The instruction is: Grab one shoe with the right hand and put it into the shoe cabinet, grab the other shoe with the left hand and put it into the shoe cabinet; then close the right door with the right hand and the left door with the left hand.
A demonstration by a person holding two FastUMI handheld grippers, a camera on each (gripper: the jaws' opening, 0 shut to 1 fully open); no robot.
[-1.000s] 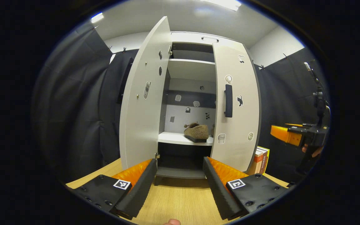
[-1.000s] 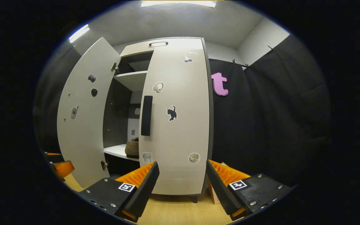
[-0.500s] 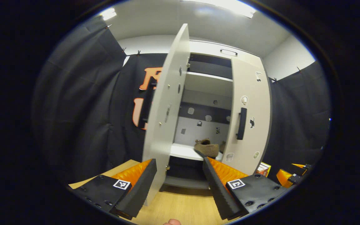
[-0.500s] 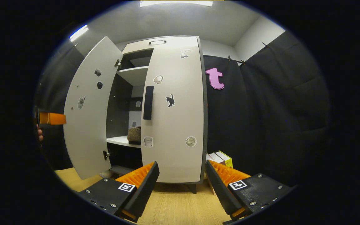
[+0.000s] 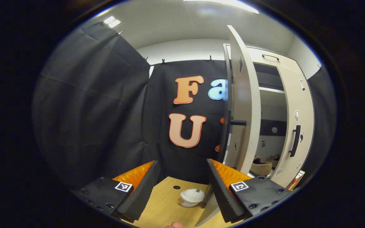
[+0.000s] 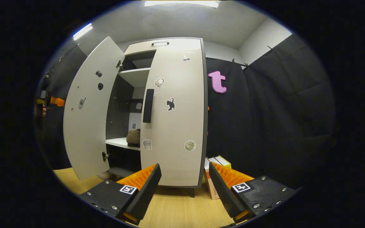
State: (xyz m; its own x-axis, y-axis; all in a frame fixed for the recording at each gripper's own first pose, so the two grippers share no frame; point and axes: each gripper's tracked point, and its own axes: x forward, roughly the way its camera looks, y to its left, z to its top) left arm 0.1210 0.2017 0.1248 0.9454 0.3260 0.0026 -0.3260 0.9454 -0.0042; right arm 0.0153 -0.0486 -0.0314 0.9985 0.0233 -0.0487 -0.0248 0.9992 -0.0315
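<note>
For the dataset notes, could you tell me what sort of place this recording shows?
Probably a staged recording booth, not a home: black cloth walls clipped up around a white shoe cabinet standing on a wooden tabletop, with books beside it.

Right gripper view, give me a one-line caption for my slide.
Open right gripper faces the pale shoe cabinet: right door closed, left door open, fuzzy brown shoe shelved.
</note>
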